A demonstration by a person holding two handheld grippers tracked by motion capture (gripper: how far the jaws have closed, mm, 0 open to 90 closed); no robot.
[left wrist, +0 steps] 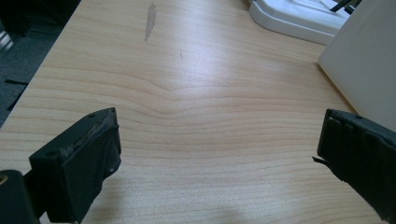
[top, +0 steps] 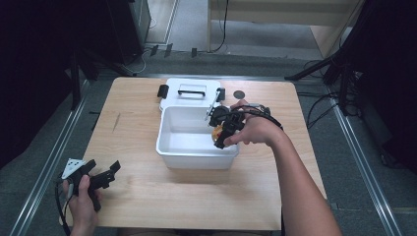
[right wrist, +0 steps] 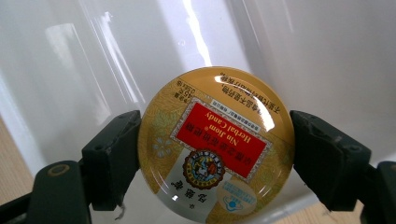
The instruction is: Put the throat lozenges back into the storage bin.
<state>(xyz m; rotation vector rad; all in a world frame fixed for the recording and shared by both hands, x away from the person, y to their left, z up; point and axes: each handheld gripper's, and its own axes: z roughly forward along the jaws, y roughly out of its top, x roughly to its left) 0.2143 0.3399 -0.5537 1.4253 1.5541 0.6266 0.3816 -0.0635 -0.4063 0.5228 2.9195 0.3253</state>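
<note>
Your light wooden table [top: 147,196] carries the open white plastic bin [top: 196,156] at its middle, and your right gripper [top: 222,129] hangs inside the bin's right end, well above its bare floor. Its jaws pinch the round gold tin with the red herbal-candy label [right wrist: 217,142] across its width, flat face toward the camera. Your left gripper [left wrist: 219,158] rests far off at the table's near-left corner, jaws spread on nothing.

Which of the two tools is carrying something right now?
The right tool, over the white bin: its jaws clamp a round gold herbal candy tin. The left tool is open above bare table.
</note>
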